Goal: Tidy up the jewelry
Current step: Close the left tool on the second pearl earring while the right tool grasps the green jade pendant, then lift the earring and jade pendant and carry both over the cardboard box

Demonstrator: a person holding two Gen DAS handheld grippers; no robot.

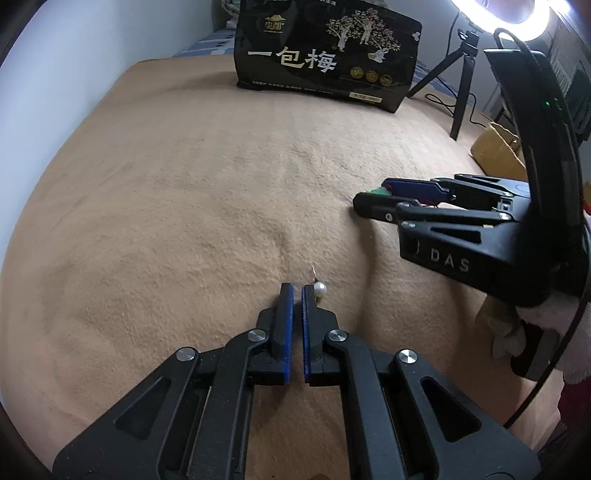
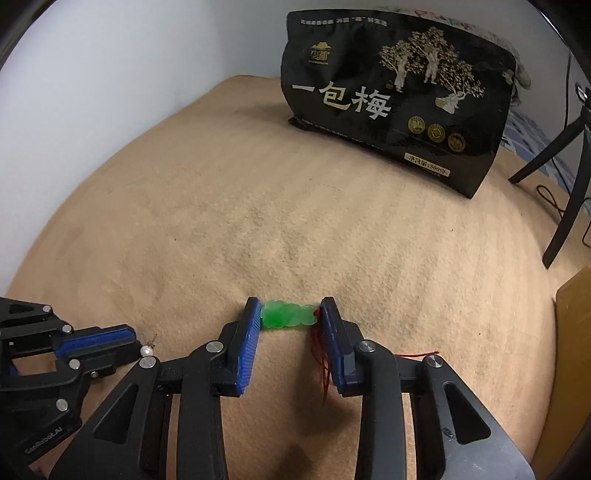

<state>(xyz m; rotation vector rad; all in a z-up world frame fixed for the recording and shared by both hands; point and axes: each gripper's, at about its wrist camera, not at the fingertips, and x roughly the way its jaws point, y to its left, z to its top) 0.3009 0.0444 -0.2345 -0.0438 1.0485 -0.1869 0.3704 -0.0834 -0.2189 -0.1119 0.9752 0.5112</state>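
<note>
A green jade pendant with a red cord sits between the blue pads of my right gripper, which is shut on it just above the tan blanket. In the left wrist view that gripper comes in from the right with a bit of the green pendant showing at its tip. My left gripper is shut with nothing visible between its pads. A pearl earring rests against the outer side of its right fingertip, hook pointing up. The right wrist view shows the pearl earring at the left gripper's tip.
A black snack bag stands upright at the far side of the blanket. A black tripod and a cardboard box are off the right edge under a ring light. A white wall borders the left.
</note>
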